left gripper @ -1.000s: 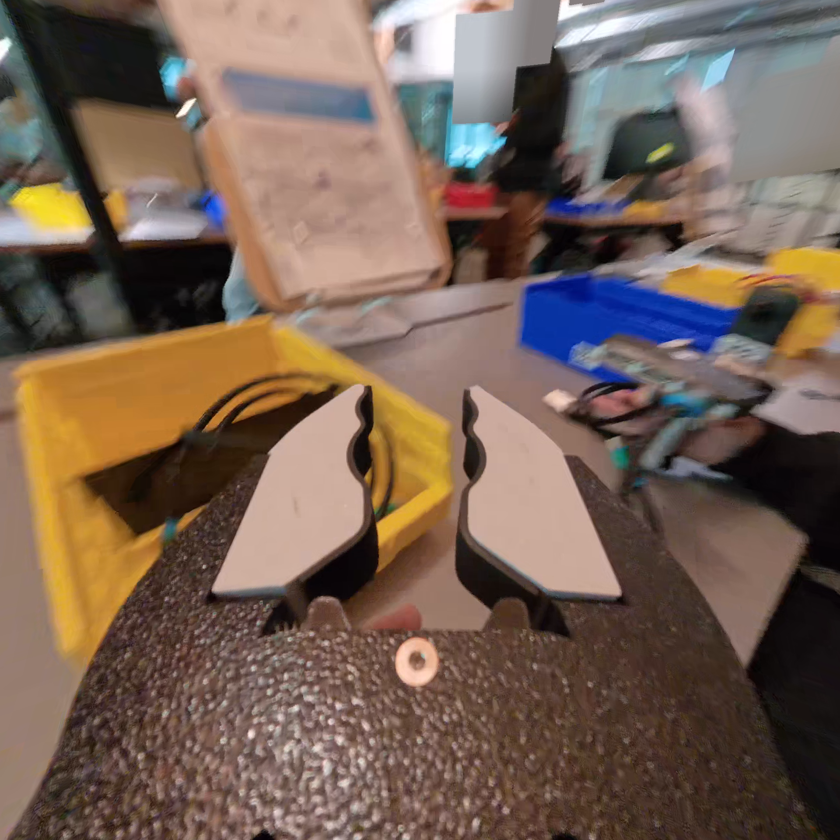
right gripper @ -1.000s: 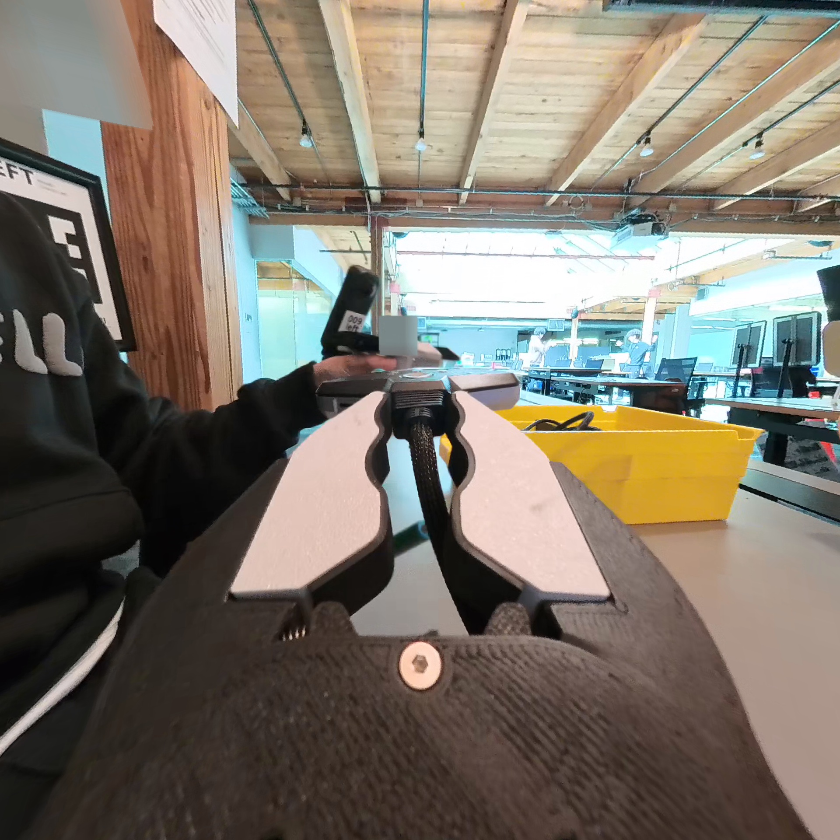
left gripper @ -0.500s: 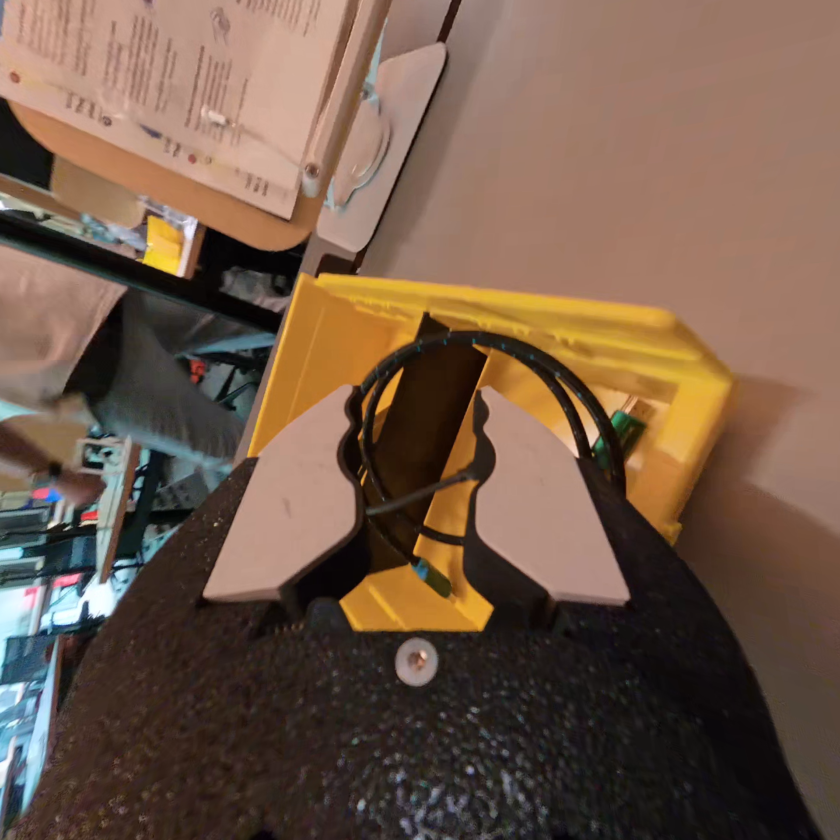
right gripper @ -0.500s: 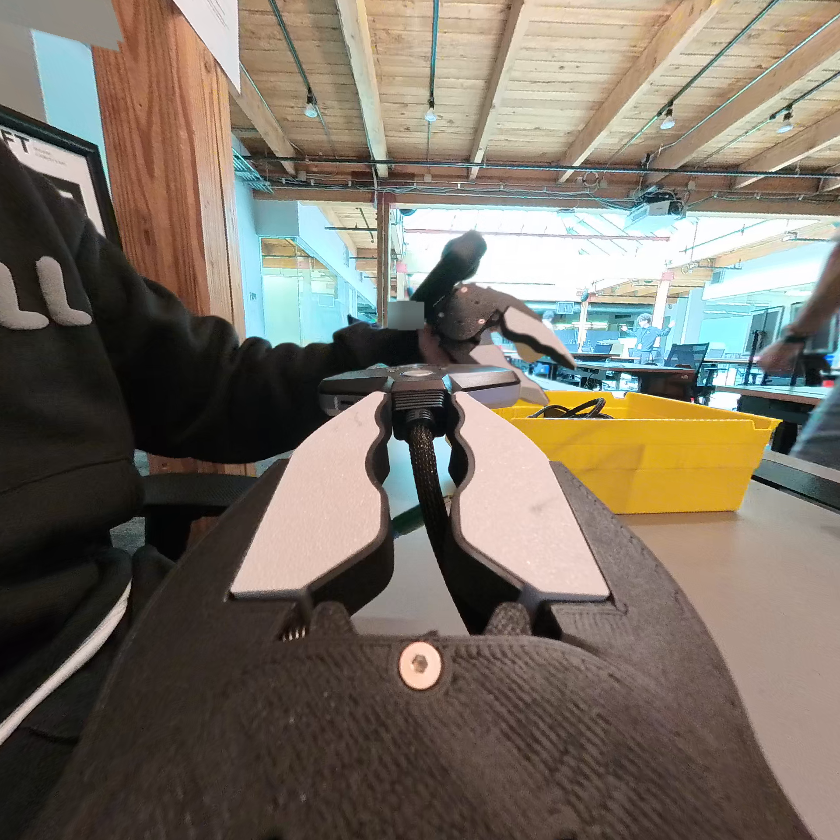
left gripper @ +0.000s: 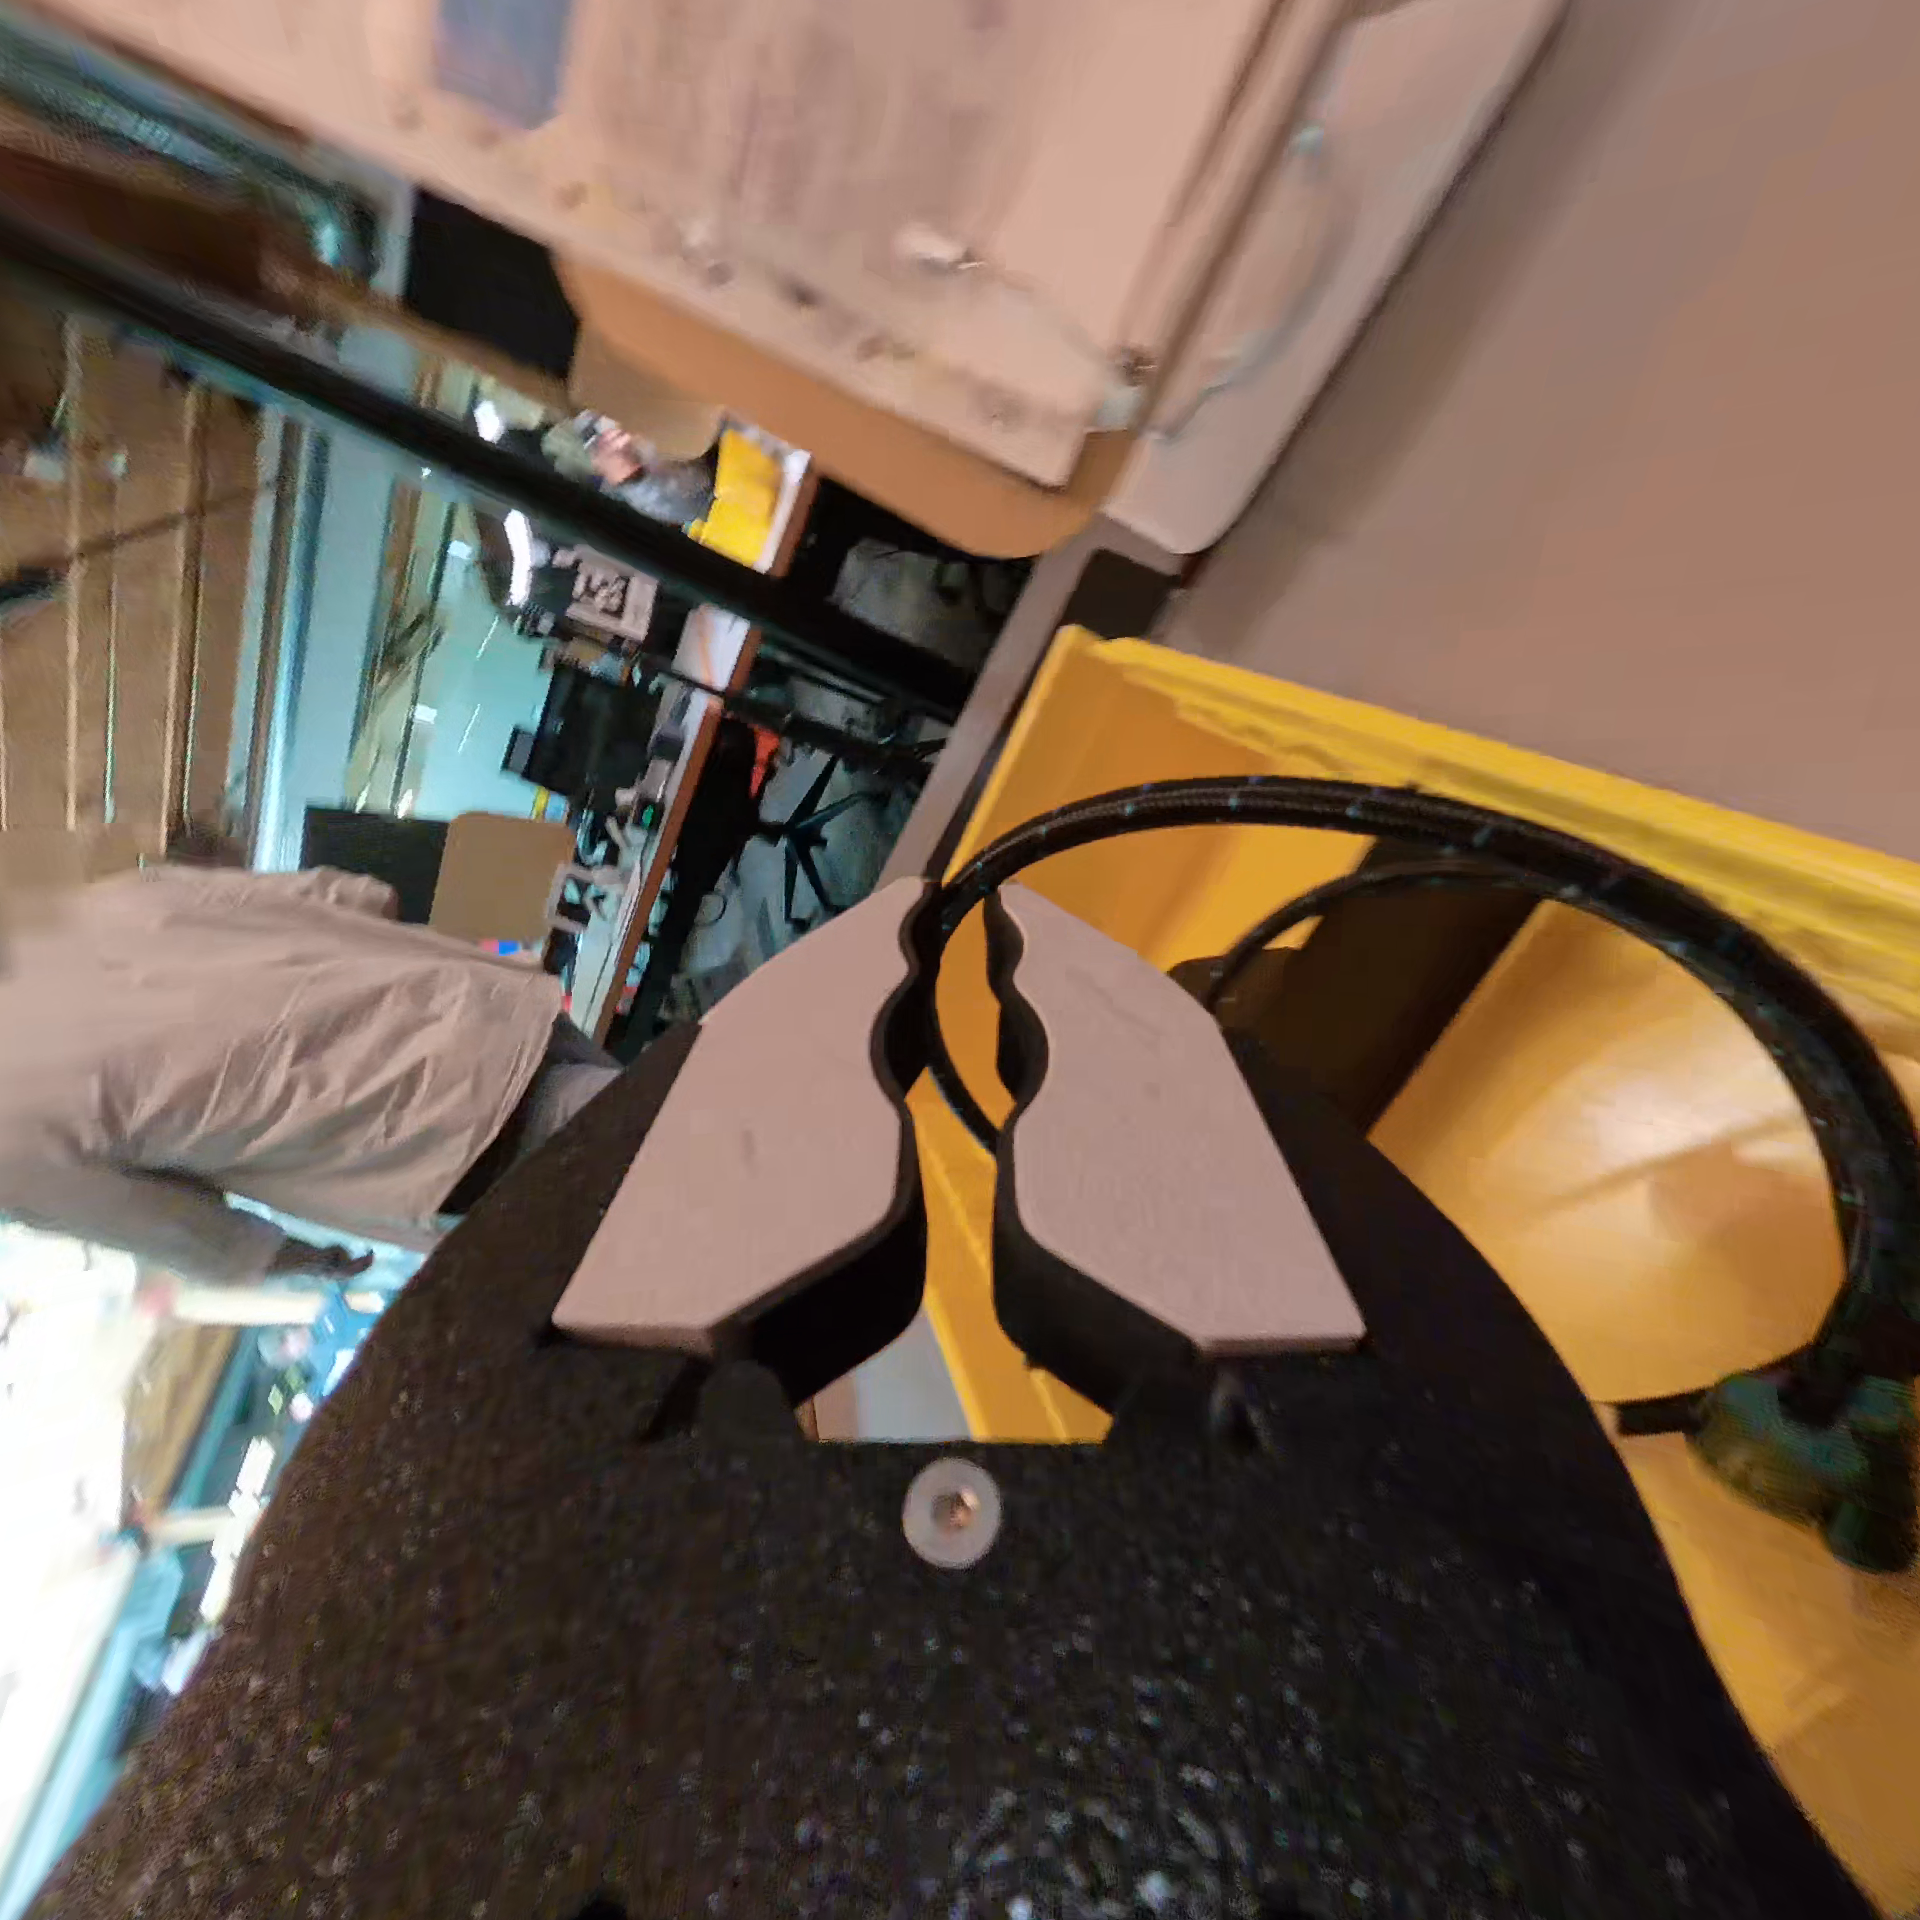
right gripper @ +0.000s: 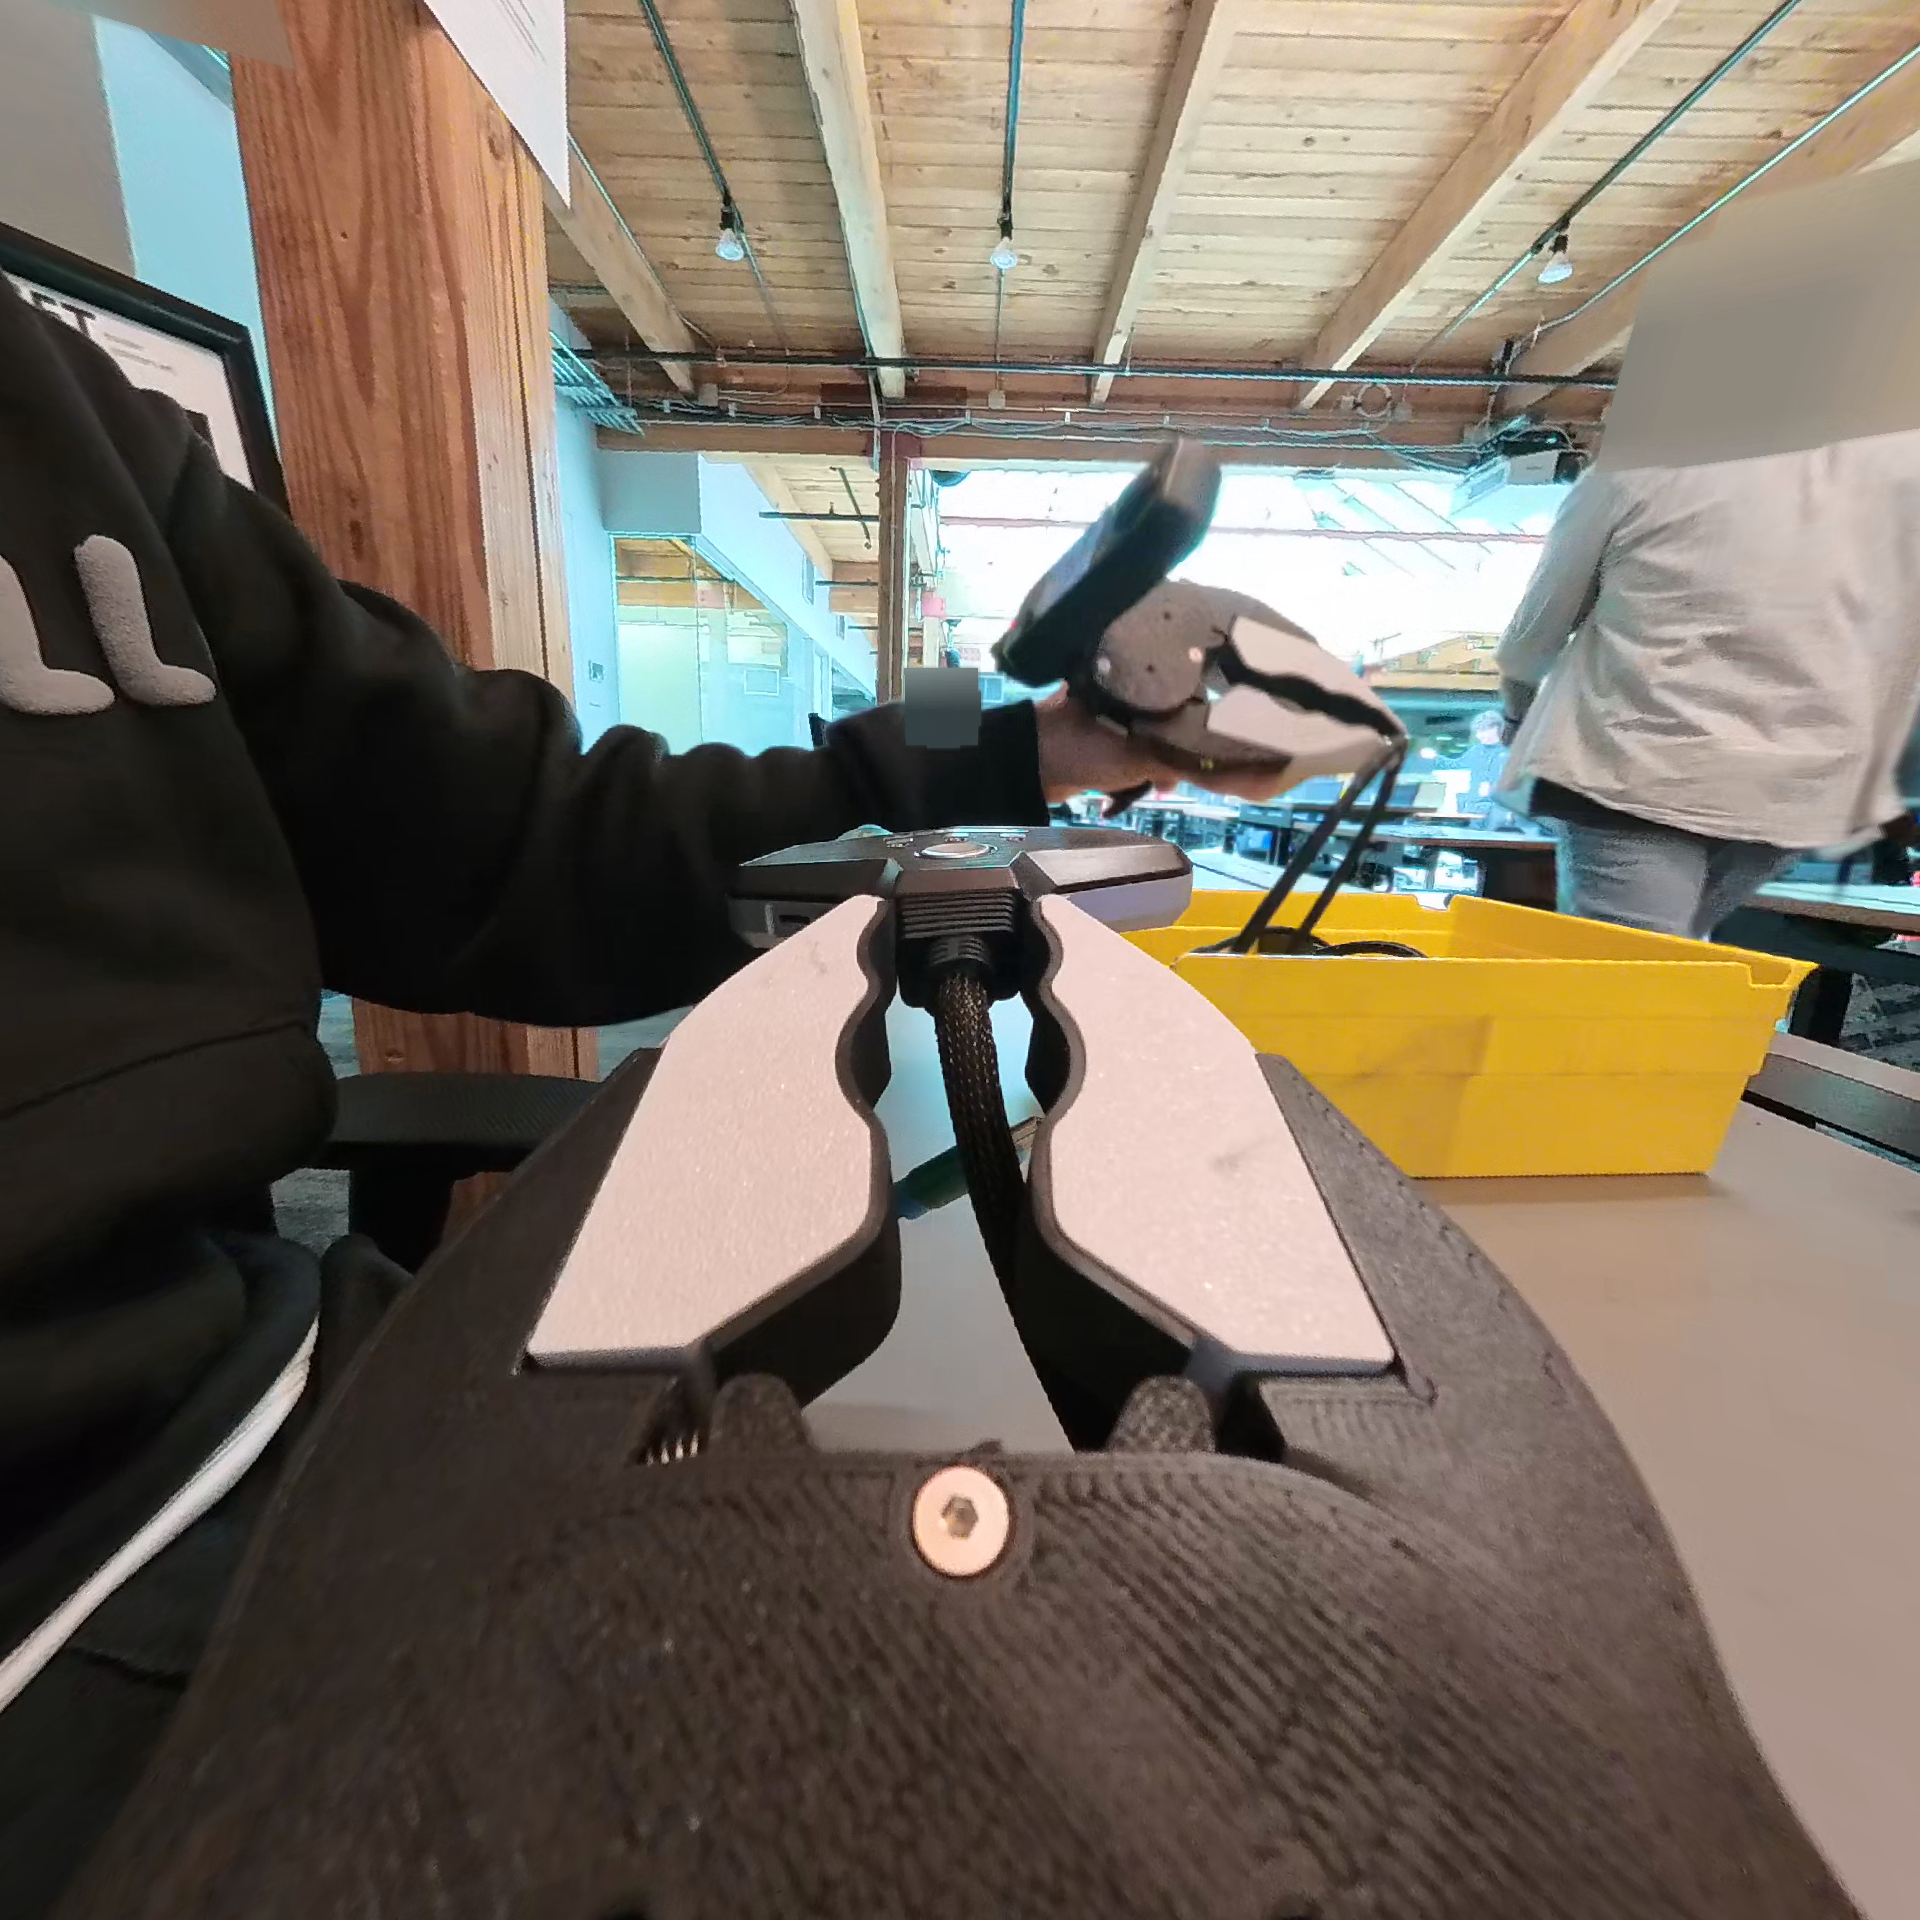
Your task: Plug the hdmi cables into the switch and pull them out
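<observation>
My right gripper [right gripper: 961,920] is shut on the black HDMI plug [right gripper: 956,935] that sits in the dark switch [right gripper: 1101,868] on the table; its braided cable [right gripper: 971,1081] runs back between the fingers. My left gripper [left gripper: 961,904] is shut at the tips on a second black braided HDMI cable [left gripper: 1455,821], which loops over the yellow bin [left gripper: 1558,748] to a green connector end [left gripper: 1787,1455]. In the right wrist view the left gripper [right gripper: 1387,732] holds that cable [right gripper: 1320,852] up out of the bin [right gripper: 1455,1039].
A person in a light jacket [right gripper: 1714,675] stands behind the bin at the right. A wooden post [right gripper: 405,416] rises at the left. A board with papers [left gripper: 831,208] stands past the bin. The grey table [right gripper: 1662,1299] extends to the right.
My left gripper swung over the yellow bin, closed on the loose cable and lifted it. My right gripper stayed shut on the plug at the switch.
</observation>
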{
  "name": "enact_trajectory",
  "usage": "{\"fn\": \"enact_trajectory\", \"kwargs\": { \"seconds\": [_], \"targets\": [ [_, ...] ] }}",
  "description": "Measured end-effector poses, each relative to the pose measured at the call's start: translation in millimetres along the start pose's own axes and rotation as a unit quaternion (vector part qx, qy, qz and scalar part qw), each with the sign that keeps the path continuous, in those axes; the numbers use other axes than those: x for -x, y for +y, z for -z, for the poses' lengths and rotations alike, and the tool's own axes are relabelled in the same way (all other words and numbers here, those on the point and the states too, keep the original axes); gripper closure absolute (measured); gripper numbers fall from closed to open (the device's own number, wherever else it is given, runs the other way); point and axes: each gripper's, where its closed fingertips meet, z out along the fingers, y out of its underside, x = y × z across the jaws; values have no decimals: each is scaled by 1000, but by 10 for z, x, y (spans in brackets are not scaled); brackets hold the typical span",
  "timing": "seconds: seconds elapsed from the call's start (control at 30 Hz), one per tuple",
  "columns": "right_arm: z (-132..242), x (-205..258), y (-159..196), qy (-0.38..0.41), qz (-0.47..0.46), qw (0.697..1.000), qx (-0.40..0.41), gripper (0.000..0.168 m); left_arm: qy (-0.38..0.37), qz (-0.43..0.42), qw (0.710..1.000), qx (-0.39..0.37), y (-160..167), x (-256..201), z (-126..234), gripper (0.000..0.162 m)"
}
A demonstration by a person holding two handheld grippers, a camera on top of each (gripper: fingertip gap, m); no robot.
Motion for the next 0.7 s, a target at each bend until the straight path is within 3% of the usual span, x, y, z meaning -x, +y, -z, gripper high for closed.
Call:
{"fn": "enact_trajectory", "kwargs": {
  "seconds": [0.2, 0.4, 0.7],
  "targets": [
    [-2, 4, 2, -1, 1, 1000, 0, 145, -40, 190, 981, -12, 157, 608, 332, 156],
    [4, 10, -5, -1, 3, 1000, -2, 145, -4, 332, 943, -16, 306, 733, 531, 157],
    [3, 15, -4, -3, 4, 1000, -3, 145, 22, 308, 951, 12, 449, 667, 563, 162]
  ]
}}
